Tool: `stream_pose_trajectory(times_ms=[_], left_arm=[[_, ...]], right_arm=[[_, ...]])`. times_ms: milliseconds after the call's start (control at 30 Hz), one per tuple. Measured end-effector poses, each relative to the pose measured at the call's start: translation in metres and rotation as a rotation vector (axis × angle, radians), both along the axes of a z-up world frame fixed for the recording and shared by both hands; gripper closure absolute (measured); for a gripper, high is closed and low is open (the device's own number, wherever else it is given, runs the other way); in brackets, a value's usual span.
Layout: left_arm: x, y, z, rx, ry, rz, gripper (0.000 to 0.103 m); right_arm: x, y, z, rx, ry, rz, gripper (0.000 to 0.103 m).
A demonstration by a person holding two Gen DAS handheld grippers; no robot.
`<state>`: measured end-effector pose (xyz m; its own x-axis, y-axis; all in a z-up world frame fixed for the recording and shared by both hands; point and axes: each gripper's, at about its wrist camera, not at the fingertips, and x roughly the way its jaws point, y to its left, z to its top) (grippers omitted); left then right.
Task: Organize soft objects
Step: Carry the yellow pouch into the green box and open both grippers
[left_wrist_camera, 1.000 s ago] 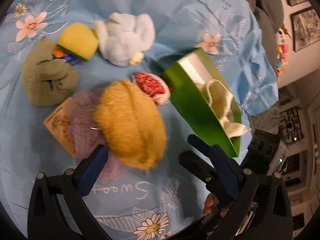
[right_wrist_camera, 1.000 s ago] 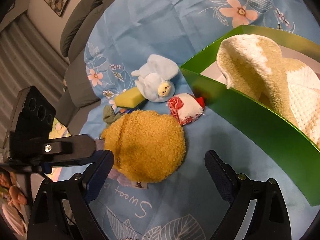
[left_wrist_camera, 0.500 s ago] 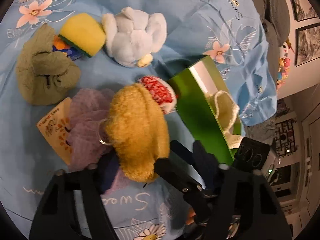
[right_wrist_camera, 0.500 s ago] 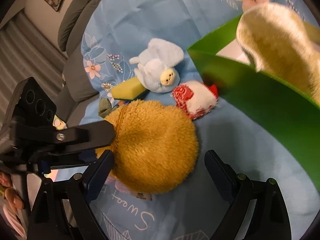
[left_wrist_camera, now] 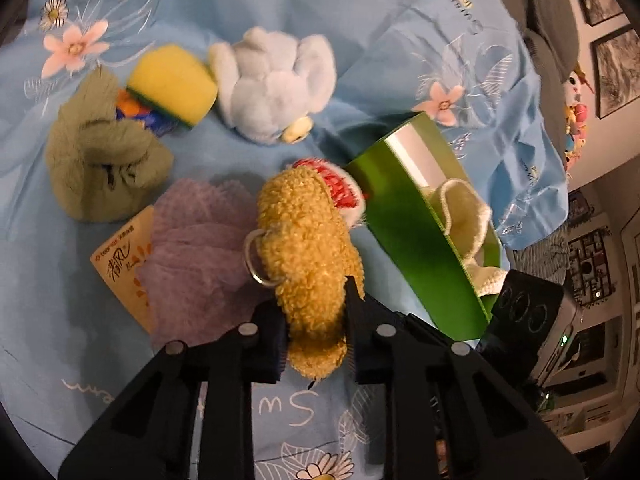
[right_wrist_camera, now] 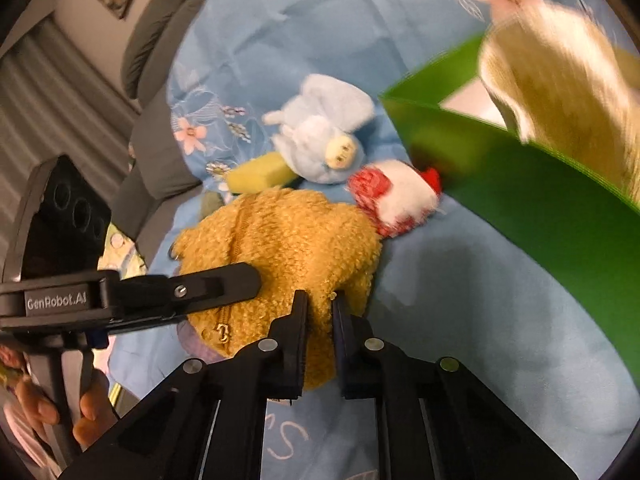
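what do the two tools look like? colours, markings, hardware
Both match. The left tool and right tool have matte black plastic frames with angular cut-outs, silver round screw heads on the arms, and dark blue ribbed pads inside the fingers. The right view shows the left tool's side printed "GenRobot.AI" in white, plus a black block with three round recesses. No cables visible. A pink sleeve shows at the frame edge.
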<state>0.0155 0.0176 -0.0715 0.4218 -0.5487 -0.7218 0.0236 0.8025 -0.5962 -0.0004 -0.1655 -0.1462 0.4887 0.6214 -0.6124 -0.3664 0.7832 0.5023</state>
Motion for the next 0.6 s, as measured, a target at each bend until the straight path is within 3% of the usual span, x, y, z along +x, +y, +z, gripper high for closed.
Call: stream_pose_trajectory(times_ms=[367, 600], left_arm=[[-0.033, -0.003, 0.054, -0.036, -0.18, -0.045, 0.082], [-0.022, -0.044, 0.08, -0.009, -0.23, -0.105, 0.081]], right_arm=[[-0.035, -0.018, 0.059, 0.034, -0.199, 0.012, 0.09], [-0.042, -0.052, 0.084, 0.084, -0.268, -0.07, 0.09]])
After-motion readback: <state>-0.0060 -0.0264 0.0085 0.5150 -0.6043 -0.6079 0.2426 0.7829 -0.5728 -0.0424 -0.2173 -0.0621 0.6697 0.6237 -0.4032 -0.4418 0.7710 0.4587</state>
